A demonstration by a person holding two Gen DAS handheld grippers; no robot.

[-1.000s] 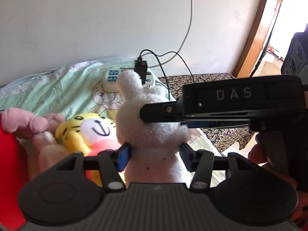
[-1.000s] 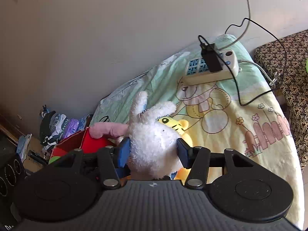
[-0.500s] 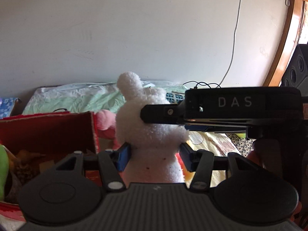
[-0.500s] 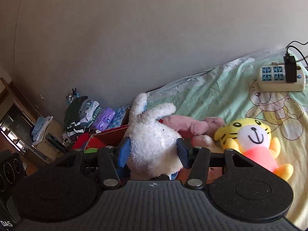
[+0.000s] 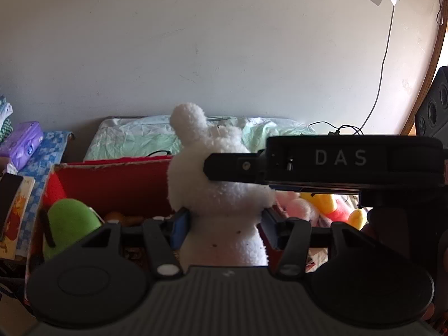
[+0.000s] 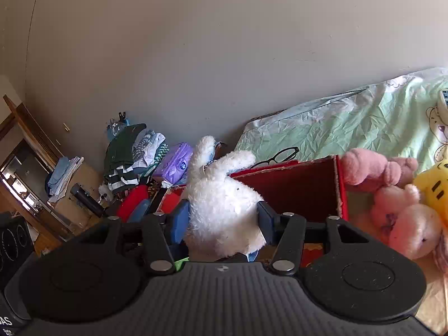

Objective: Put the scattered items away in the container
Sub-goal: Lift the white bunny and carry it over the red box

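Rabbit [image 5: 218, 196] gripped by both left gripper [image 5: 224, 224] and right gripper [image 6: 224, 221], now swung from over the bed [image 6: 350, 117] to above the red box [image 5: 112, 184]; release into box looks next, pink toy [image 6: 392, 201] still outside.

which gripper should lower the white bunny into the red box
Left, probably. Both grippers clamp the white bunny, but the left gripper looks straight into the red box; the right gripper views it from the side.
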